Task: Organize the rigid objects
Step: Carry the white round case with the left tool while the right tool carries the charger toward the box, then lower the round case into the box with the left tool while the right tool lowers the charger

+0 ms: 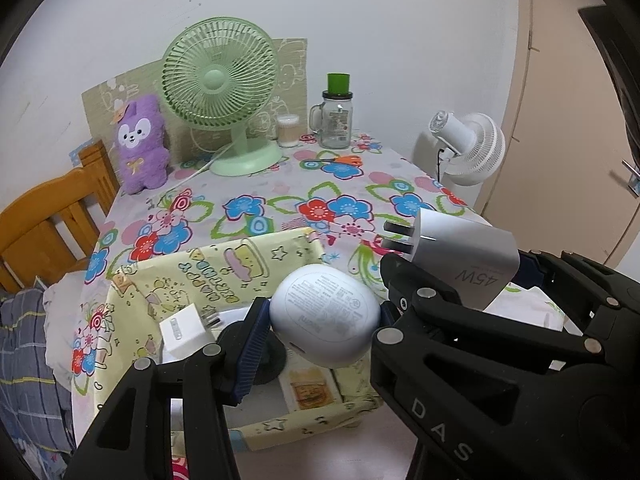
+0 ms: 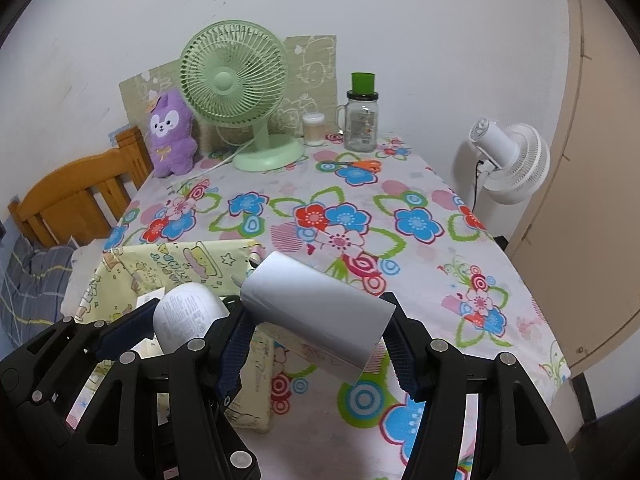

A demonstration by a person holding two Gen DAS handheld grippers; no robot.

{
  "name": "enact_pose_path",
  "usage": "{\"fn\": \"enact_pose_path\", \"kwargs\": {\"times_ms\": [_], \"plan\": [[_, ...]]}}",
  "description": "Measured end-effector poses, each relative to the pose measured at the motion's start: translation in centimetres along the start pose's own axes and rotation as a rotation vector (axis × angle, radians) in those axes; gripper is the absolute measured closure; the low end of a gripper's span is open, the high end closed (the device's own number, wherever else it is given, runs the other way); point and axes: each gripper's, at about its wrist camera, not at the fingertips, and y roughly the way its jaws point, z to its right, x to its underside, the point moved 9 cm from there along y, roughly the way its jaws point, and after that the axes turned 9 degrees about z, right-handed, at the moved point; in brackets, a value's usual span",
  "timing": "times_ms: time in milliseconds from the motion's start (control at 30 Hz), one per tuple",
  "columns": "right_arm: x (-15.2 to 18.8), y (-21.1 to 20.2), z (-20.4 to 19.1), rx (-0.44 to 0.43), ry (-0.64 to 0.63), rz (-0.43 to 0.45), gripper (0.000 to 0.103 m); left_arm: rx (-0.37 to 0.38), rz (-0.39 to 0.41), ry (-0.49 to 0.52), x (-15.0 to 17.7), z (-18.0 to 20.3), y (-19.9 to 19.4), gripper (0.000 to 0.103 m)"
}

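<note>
You are carrying two things at once: your left gripper (image 1: 324, 320) is clamping the white egg-shaped case (image 1: 325, 315) at lower centre, above the yellow fabric box (image 1: 208, 276), and your right gripper (image 2: 320, 336) is gripping the white 45W charger (image 2: 316, 306) at lower centre. One small white plug (image 1: 184, 330) is already lying in the box; both held items are waiting, I judge. A dark round object under the case is staying hard to identify.
</note>
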Motion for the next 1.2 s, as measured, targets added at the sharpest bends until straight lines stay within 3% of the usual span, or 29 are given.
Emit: {"fn": "enact_pose_path", "kwargs": {"times_ms": [633,1200], "plan": [[0.2,2.9,-6.4,-0.045,-0.05,-0.028,0.038,-0.065,-0.019,-0.06,1.3,-6.6,0.8,0.046],[0.6,5.1,-8.6,-0.061,-0.088,-0.042,0.038,-0.046,-0.115,-0.161,3.9,-9.5,3.8,0.045]]}}
